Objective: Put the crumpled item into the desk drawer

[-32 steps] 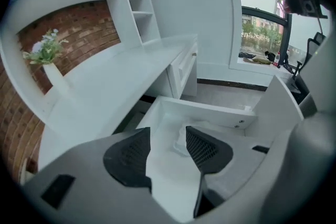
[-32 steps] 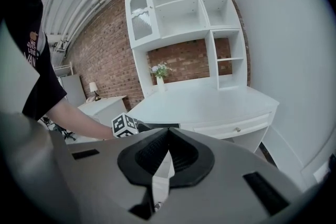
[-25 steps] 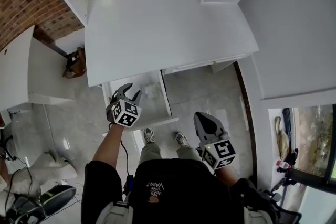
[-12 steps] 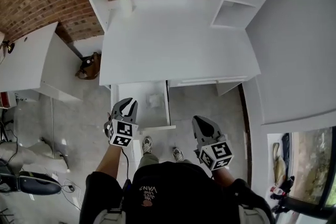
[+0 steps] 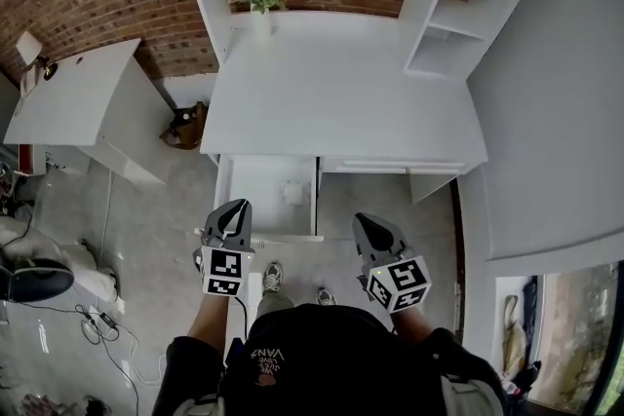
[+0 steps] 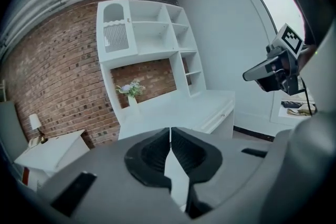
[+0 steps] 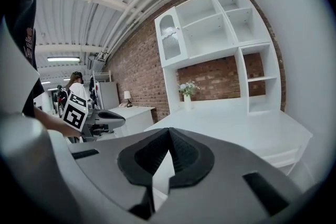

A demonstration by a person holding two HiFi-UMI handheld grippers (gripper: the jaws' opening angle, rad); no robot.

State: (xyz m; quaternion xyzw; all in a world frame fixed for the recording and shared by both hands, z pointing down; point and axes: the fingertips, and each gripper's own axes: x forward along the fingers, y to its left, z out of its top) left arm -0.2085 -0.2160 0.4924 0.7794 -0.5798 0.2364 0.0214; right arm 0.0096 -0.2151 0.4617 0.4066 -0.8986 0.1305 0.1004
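My left gripper (image 5: pixel 237 209), jaws just snapped shut on nothing, sat nearer than my clenched, empty right gripper (image 5: pixel 368 222) to the crumpled item (image 5: pixel 292 193) lying just ahead in the open drawer (image 5: pixel 255 200).

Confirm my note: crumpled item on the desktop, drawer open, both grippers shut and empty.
Wrong place: the head view shows the crumpled item inside the open drawer, not on the desktop. The left gripper, jaws just closed, and the right gripper are shut and empty.

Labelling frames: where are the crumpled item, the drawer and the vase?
crumpled item (image 5: pixel 292 194), head view, its middle.
drawer (image 5: pixel 252 200), head view, bare bottom left of item.
vase (image 5: pixel 261 20), head view, white body.
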